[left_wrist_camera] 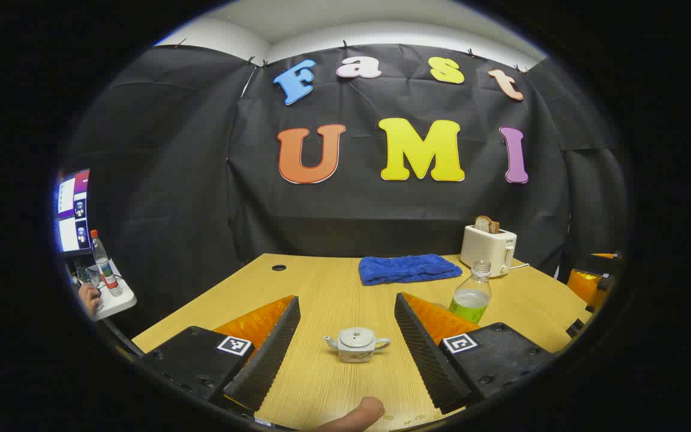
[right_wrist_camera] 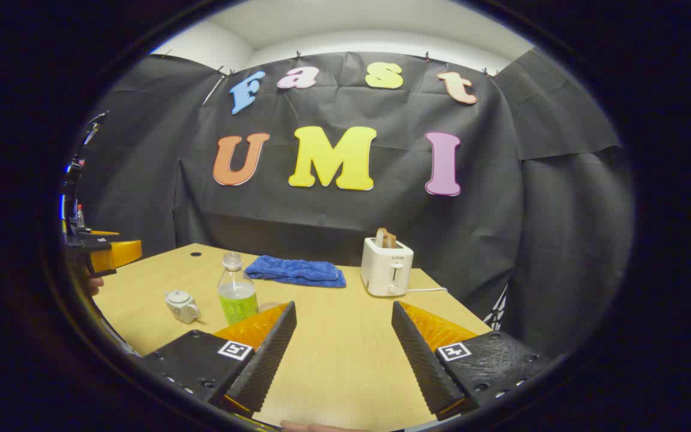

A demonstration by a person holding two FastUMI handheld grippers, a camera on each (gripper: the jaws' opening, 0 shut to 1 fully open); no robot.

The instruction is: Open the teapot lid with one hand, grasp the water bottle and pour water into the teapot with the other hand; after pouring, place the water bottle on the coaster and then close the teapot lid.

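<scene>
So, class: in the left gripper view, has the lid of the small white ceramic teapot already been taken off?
No, the small white ceramic teapot has its lid seated on top, between the open fingers of the left gripper.

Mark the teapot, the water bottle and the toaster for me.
teapot (left_wrist_camera: 356,345): left gripper view, on its body.
water bottle (right_wrist_camera: 237,293): right gripper view, on its middle.
toaster (right_wrist_camera: 387,273): right gripper view, on its front face.

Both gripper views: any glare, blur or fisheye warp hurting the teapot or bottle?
Left gripper view: teapot sharp and centred, bottle clear, table edges bowed by the lens. Right gripper view: even light, no glare; teapot small near the warped left rim, bottle sharp.
</scene>
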